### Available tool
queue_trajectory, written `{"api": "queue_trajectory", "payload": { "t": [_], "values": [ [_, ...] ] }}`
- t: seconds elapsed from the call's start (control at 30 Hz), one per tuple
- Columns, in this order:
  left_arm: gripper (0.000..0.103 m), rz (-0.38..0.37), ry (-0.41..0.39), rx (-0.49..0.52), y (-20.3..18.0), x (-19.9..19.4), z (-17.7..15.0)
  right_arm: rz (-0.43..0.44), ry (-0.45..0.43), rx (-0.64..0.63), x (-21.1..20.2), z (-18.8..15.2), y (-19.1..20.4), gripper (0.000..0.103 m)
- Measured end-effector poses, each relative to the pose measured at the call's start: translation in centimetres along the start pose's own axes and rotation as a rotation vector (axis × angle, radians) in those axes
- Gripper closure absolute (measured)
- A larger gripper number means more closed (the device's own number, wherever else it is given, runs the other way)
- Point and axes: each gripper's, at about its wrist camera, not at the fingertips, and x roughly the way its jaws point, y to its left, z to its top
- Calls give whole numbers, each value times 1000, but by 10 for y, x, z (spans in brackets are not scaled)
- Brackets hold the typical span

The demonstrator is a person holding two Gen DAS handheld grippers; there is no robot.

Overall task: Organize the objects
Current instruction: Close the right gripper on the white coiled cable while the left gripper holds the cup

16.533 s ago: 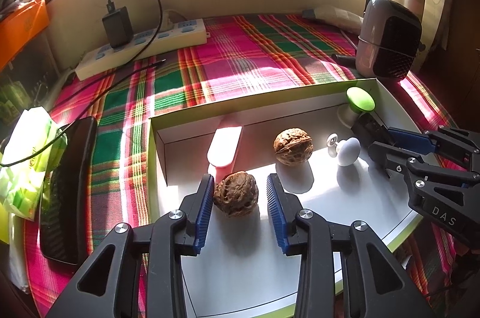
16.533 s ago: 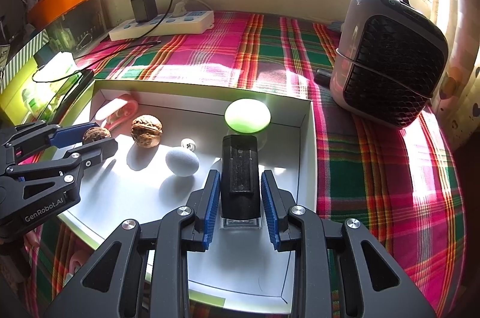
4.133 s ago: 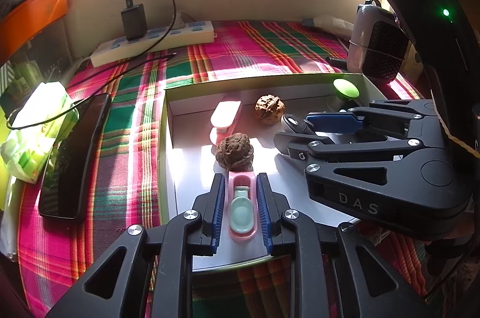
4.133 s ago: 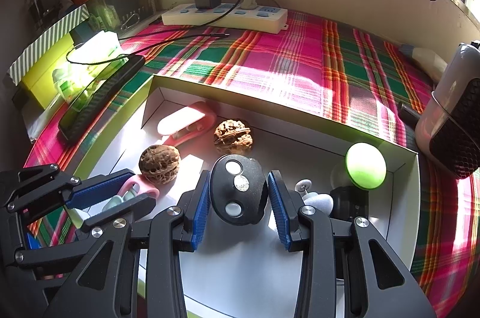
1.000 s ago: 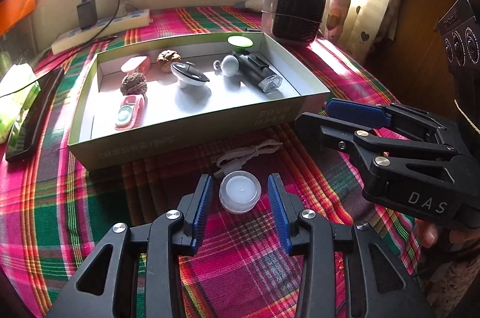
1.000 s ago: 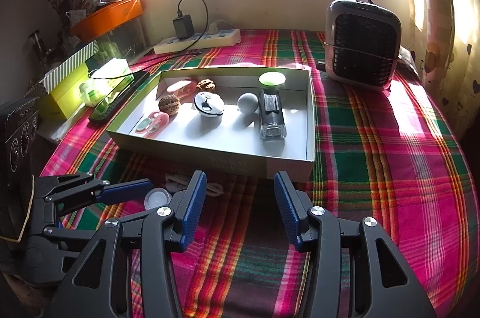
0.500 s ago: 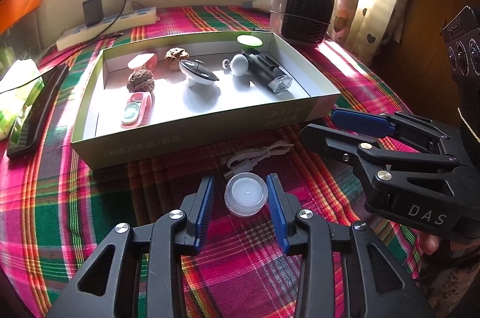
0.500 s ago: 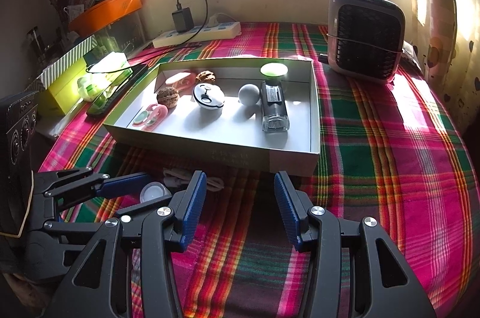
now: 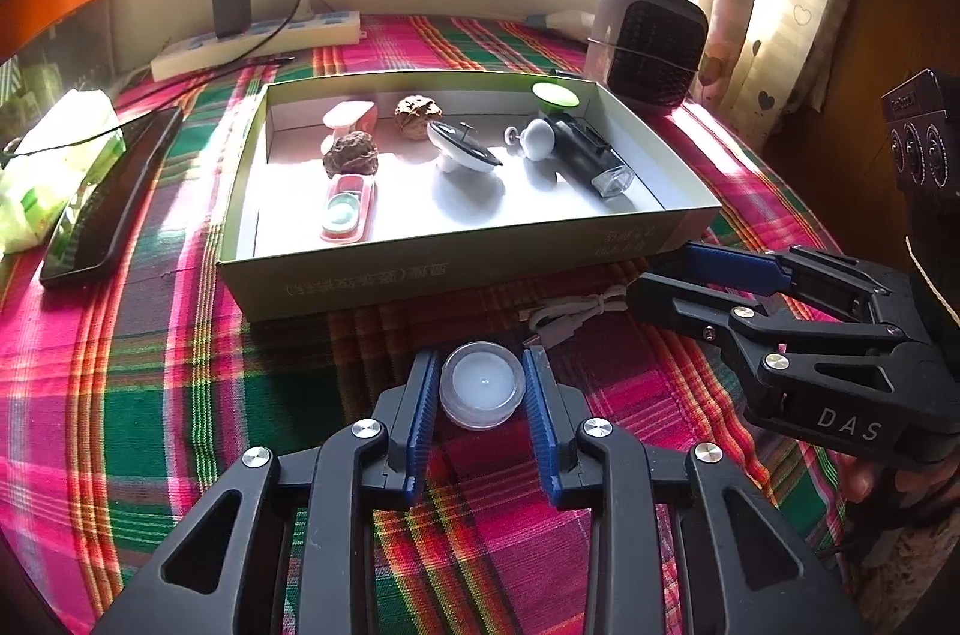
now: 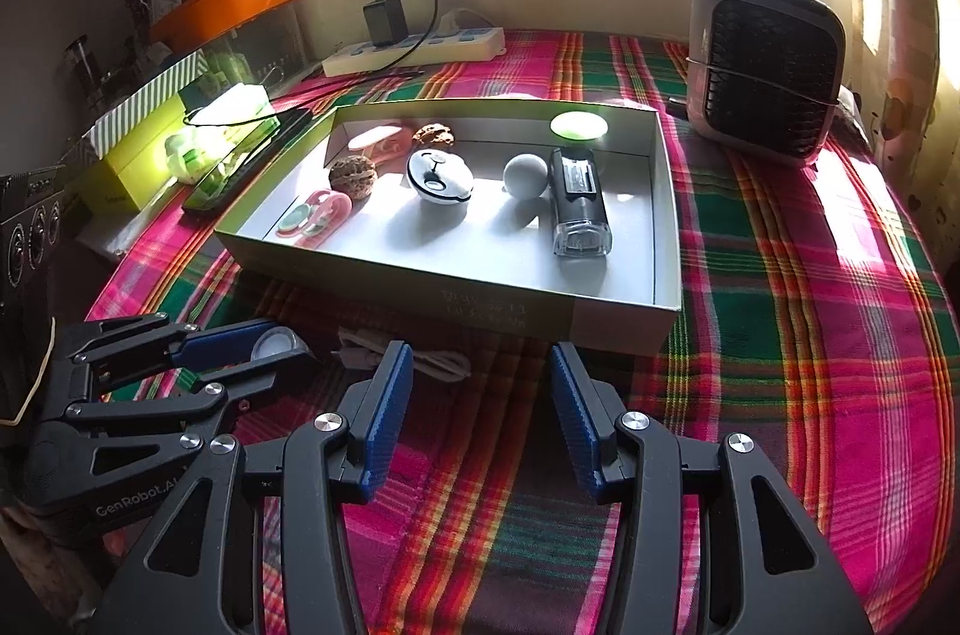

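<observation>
Down on a pink, green and red plaid tablecloth (image 9: 150, 383), the left gripper (image 9: 480, 383) has its two blue-padded jaws on either side of a small round white tealight candle (image 9: 481, 384), which sits on the cloth just in front of a shallow open cardboard box (image 9: 456, 269). The jaws are closing, with the pads right at the candle's sides; whether they already press on it cannot be told. Just beyond the candle, a coiled white cable (image 9: 567, 314) lies on the cloth against the box's front wall. The right gripper (image 10: 480, 395) hovers to the right of the left one, its jaws apart with nothing between them, above bare cloth near the cable. Inside the box lie two walnuts (image 9: 351, 155), a pink case (image 9: 345, 209), a white-and-black rounded gadget (image 9: 462, 146), a small white knob (image 9: 537, 138), a black device with a clear end (image 9: 591, 158) and a green-topped item (image 9: 555, 94). Behind the box stand a power strip (image 9: 258, 47) and a small heater (image 9: 654, 41).
</observation>
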Motion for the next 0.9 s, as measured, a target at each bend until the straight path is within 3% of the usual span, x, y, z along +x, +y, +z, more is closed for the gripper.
{"api": "queue_trajectory", "payload": {
  "t": [0.6, 0.9],
  "values": [
    [76, 18, -14, -52, 26, -5, -3, 34, 78, -130, 18, 0, 26, 54],
    [76, 10, -17, -65, 31, -6, -4, 134, 126, -188, 10, -9, 36, 54]
  ]
}}
